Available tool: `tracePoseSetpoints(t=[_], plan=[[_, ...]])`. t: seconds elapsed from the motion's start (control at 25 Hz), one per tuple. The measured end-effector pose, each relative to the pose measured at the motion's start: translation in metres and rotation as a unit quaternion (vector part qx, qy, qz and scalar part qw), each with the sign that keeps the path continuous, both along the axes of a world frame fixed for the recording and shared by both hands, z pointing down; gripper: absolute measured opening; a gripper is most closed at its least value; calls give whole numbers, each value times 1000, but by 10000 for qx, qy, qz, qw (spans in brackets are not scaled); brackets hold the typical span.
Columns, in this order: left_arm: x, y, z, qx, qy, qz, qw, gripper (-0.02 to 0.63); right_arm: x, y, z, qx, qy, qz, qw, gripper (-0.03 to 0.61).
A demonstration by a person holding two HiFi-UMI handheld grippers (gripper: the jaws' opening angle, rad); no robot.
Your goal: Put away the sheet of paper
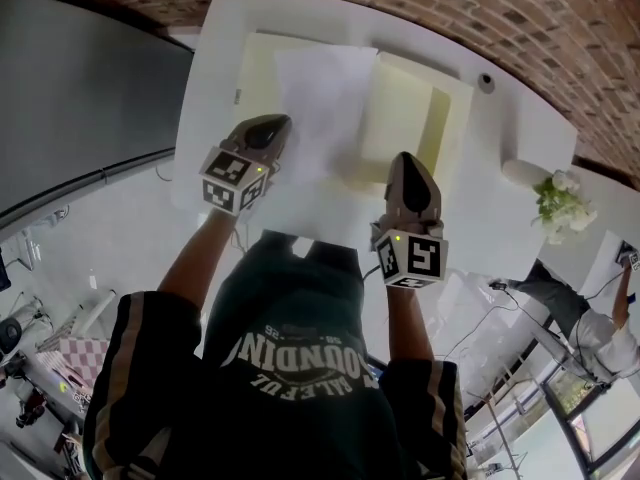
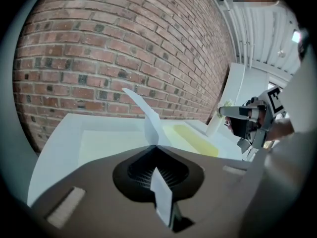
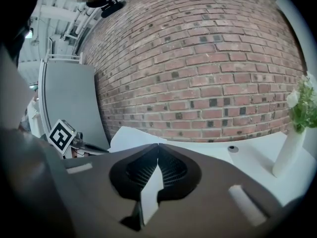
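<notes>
Head view showed a white table set against a brick wall, with a grey panel at the far left. The left gripper was closed on the near left part of the sheet of paper. The sheet reached away from the person over the left half of a pale yellow folder that lay open on the table; whether the paper touched the folder could not be told. The right gripper was clamped on the sheet's near right part. Further right on the table sat a small round object, and near the right edge a white vase with pale flowers.

In the left gripper view the left gripper had its jaws pressed together on the sheet of paper, which rose bent beyond the tips, with the folder behind and the right gripper off to the right.

In the right gripper view the left gripper's marker cube showed at the left. The right gripper had its jaws shut on the sheet of paper, a strip of it running back between them. The round object and the vase stood to the right
</notes>
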State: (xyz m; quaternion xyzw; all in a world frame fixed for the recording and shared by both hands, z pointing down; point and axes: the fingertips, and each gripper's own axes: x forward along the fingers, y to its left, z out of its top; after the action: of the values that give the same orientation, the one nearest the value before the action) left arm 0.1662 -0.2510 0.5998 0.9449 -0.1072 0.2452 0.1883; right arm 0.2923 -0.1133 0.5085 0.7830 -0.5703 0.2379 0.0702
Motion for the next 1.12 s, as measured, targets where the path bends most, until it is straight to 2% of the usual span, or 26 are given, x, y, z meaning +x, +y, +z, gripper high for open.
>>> tracePoseSetpoints(t=[0.68, 1.12], plan=[[29, 3, 52, -374, -638, 94, 9972, 11, 14, 9, 26, -169, -252, -37, 9995, -15], [59, 17, 69, -641, -724, 282, 9949, 11, 25, 10, 37, -248, -375, -34, 9990, -15]])
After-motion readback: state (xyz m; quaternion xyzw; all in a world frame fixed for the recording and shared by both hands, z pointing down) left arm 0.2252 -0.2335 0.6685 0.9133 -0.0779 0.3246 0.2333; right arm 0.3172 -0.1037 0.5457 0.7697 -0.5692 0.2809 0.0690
